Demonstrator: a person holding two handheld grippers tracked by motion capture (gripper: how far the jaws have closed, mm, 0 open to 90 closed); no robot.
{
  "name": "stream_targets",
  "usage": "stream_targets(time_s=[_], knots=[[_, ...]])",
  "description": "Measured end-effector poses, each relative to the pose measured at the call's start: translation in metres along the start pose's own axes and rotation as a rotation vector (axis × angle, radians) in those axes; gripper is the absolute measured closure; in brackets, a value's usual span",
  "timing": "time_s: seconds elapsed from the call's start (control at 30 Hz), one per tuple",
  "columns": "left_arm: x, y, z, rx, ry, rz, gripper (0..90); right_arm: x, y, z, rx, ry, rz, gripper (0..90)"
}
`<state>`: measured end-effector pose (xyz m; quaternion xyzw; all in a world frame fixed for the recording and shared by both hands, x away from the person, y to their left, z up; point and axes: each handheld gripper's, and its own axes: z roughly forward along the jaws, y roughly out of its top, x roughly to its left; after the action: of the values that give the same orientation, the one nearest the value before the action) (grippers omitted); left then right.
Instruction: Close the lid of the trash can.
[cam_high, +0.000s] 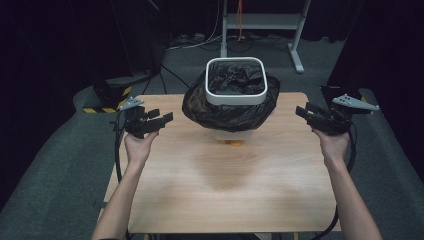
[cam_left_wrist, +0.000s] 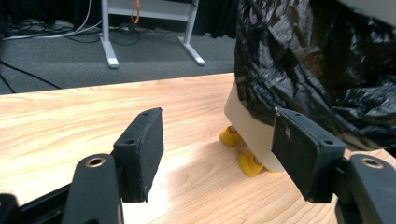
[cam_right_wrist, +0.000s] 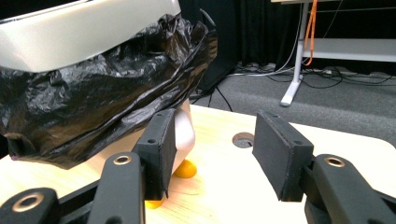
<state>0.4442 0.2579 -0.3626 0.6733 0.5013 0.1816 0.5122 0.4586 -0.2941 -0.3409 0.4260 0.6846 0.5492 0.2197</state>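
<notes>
Because the black plastic liner (cam_high: 230, 107) hangs loose over the white square-rimmed bin (cam_high: 236, 97) mid-table, left gripper (cam_high: 159, 120) and right gripper (cam_high: 306, 112) flank it, jaws apart, holding nothing.

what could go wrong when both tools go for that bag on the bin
1. The black bag is loose and crinkled over the white rim, so a tool could pinch only a fold and tear the thin plastic.
2. The bin stands on small yellow feet; an uneven tug from the left tool or right tool might tip or slide it.
3. Both tools are open and apart from the bag, so their grips may land unevenly.
</notes>
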Motion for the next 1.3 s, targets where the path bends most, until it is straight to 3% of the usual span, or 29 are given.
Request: stream_targets(time_s=[0.67, 1.3], knots=[[0.004, -0.03, 0.005, 0.005, 0.043, -0.001, 34.3, 0.003, -0.025, 0.013, 0.039, 0.028, 0.012, 49.9], [0.004, -0.053, 0.025, 0.051, 0.089, 0.046, 34.6, -0.002, -0.046, 0.023, 0.069, 0.033, 0.036, 49.9]])
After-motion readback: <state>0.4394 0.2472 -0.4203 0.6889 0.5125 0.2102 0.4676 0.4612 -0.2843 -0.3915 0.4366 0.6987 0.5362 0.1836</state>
